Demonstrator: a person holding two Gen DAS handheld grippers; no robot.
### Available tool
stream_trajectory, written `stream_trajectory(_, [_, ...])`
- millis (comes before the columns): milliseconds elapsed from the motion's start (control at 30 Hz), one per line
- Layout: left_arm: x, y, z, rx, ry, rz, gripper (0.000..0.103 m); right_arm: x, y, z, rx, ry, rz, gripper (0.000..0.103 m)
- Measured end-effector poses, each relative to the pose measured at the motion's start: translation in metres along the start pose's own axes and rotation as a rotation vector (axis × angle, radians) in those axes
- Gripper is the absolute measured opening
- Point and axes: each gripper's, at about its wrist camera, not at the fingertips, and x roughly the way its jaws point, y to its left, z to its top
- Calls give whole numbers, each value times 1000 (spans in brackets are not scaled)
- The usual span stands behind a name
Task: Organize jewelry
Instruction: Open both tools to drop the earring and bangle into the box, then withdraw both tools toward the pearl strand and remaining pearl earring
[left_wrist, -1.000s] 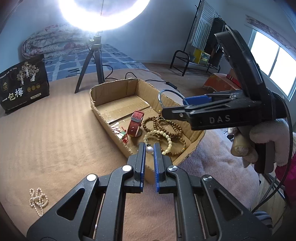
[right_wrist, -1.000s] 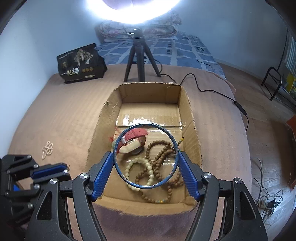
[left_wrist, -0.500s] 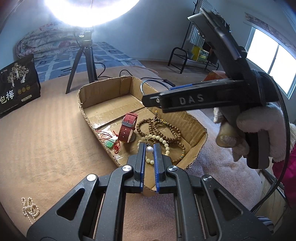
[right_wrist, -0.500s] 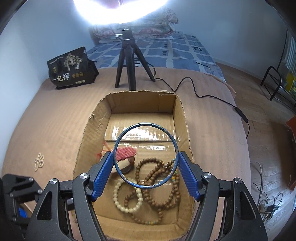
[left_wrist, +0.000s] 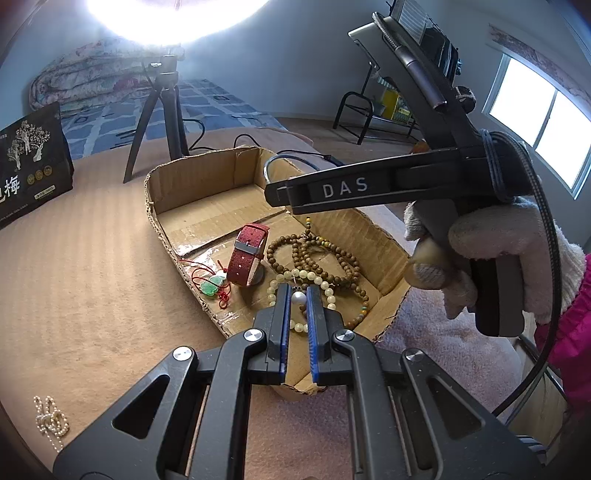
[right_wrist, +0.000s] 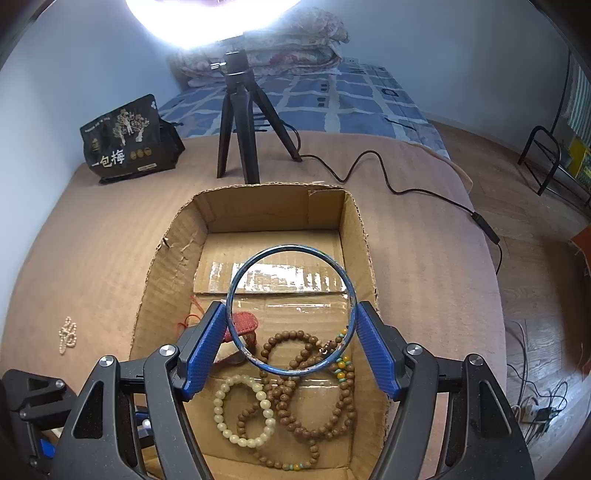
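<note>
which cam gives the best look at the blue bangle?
Right wrist: the blue bangle shows as a full ring clamped between the right gripper fingers over the cardboard box. Left wrist shows only an arc behind the gripper body.

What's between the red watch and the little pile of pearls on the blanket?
In the left wrist view, the green pendant, the cardboard box wall, then bare blanket separate red watch and pearl necklace.
</note>
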Motion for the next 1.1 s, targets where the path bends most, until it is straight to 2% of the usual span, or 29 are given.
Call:
stream_trajectory(333, [0, -1, 1, -4, -5, 4, 8, -3, -3, 0, 23, -21, -11, 71])
stream_trajectory(433, [1, 0, 1, -12, -9, 13, 40, -4, -5, 0, 25, -26, -3, 75])
stream_trajectory(467, [0, 1, 1, -15, -16, 15, 41, -4, -5, 0, 24, -29, -2, 78])
stream_trajectory(833, [-7, 3, -1, -26, -15, 21, 41, -13, -1, -2, 31, -34, -4, 80])
stream_trajectory(1100, [-25, 6, -4, -36, -28, 25, 41, -34, 3, -2, 31, -57, -21, 80])
